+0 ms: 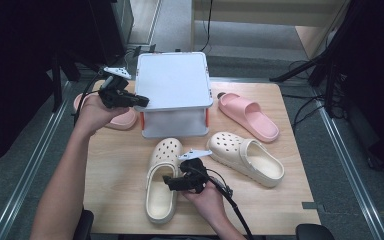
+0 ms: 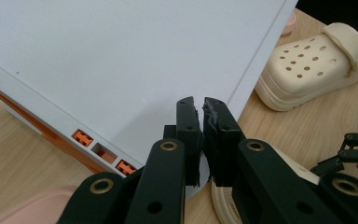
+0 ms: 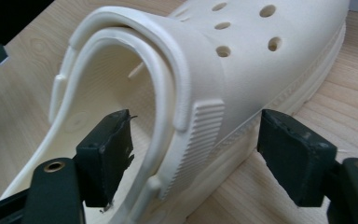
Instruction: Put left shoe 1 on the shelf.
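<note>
Wooden surface [image 1: 120,165] is sitting in a dim room with dark gear and grey flooring around it. Nearest the person, the right gripper [image 1: 172,183] is reaching across the near cream clog [image 1: 162,180], which is lying lengthwise on the surface, toe pointing away. Its jaws are standing wide apart and straddling the clog's side wall at the heel opening: in the right gripper view one pad is sitting inside the clog [image 3: 205,93], the other outside by the sole, and neither looks to be pressing on it. Just to the right, a second cream clog [image 1: 247,157] is lying angled, apart from the first. Farther back, the white box [image 1: 174,92] with orange clips is standing mid-surface. The left gripper [image 1: 142,101] is hovering at the box's left front corner, jaws nearly together with nothing between them, tips over the white lid [image 2: 121,70]. A pink slide [image 1: 250,115] is lying right of the box; another pink slide [image 1: 122,120] is lying left of it, partly under the left hand [image 1: 97,111].
</note>
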A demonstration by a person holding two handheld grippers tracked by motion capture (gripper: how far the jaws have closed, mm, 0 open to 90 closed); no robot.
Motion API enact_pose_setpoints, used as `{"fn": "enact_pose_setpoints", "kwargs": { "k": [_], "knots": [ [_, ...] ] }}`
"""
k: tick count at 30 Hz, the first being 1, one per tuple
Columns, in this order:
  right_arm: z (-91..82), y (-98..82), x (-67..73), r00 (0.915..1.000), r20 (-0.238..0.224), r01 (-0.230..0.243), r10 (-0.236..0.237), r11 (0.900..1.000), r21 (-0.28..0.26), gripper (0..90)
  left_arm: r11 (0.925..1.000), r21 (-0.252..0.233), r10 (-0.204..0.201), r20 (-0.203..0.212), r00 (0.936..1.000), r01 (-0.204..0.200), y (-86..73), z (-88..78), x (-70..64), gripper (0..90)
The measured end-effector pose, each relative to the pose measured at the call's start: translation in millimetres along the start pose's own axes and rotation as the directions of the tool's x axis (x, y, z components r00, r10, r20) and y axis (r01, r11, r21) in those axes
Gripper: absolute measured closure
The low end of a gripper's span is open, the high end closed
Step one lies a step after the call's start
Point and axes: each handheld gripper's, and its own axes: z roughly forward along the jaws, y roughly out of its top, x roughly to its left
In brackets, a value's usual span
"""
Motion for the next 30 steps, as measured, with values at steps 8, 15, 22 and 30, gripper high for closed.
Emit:
{"fn": "enact_pose_setpoints", "kwargs": {
  "k": [8,15,22,30],
  "knots": [
    [0.9,-0.4,-3.7,0.9994,-0.005,0.034,-0.034,0.999,0.011,31.7,1.0,0.001,-0.006,-0.016,0.9998,0.006,-0.9,-1.3,-1.2,85.1],
    [-2.4,0.3,-2.5,0.9999,-0.003,0.014,-0.014,1.0,0.02,45.0,0.9999,-0.003,-0.016,-0.026,0.9995,0.016,-2.1,-1.9,-2.4,84.9],
    [-10.8,6.7,-12.2,0.9995,-0.031,0.007,-0.006,0.999,0.036,73.7,0.9997,-0.008,-0.024,-0.028,0.9993,0.024,-2.3,-1.5,-2.8,84.9],
    [-13.3,18.4,-16.1,0.9988,-0.023,0.044,-0.043,0.999,0.027,78.3,0.9992,-0.016,-0.036,-0.036,0.9987,0.036,-3.5,-1.6,-4.0,84.9]
  ]
}}
